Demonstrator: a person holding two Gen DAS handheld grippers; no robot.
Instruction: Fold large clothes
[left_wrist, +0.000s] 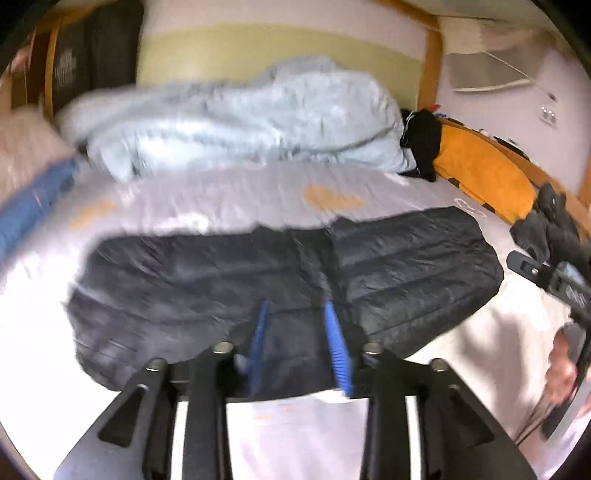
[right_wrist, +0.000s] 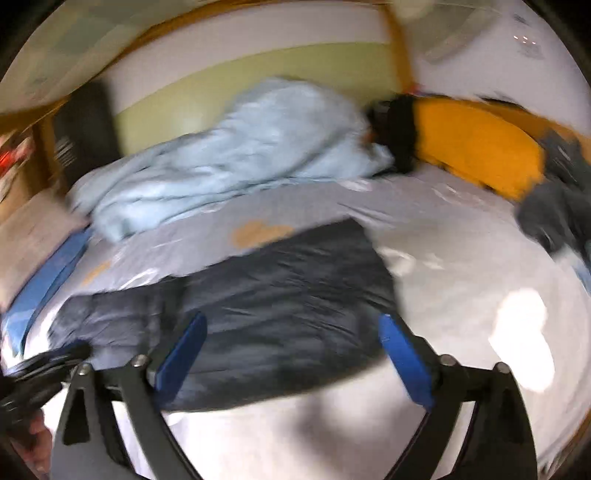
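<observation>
Both views motion-blurred. Dark quilted jacket (left_wrist: 280, 291) lying flat across the near half of the bed sheet (left_wrist: 229, 199), folded into a wide band with a lengthwise crease near its middle; same jacket (right_wrist: 273, 306) spanning the lower centre of the right wrist view. Left gripper (left_wrist: 297, 332) above the near edge of the jacket, blue pads (left_wrist: 336, 347) partly apart, nothing pinched between them, jacket cloth visible through the gap. Right gripper (right_wrist: 291, 350) with blue pads (right_wrist: 402, 354) spread wide, released, empty, hanging over the jacket's near right portion; no pad seen pressing on cloth. Right gripper also visible at the right edge of the left wrist view, with a hand (left_wrist: 561, 373) below it. Light blue duvet (left_wrist: 236, 118) heaped along the far side of the bed, against the pale green wall (left_wrist: 240, 48). Orange cushion (left_wrist: 484, 173) at the far right, a black garment (left_wrist: 423, 142) between it and the duvet. Grey cloth (right_wrist: 557, 199) bunched at the right edge. Blue strip (right_wrist: 48, 284) along the left side of the bed. Sheet pale grey with orange patches (left_wrist: 332, 199).
</observation>
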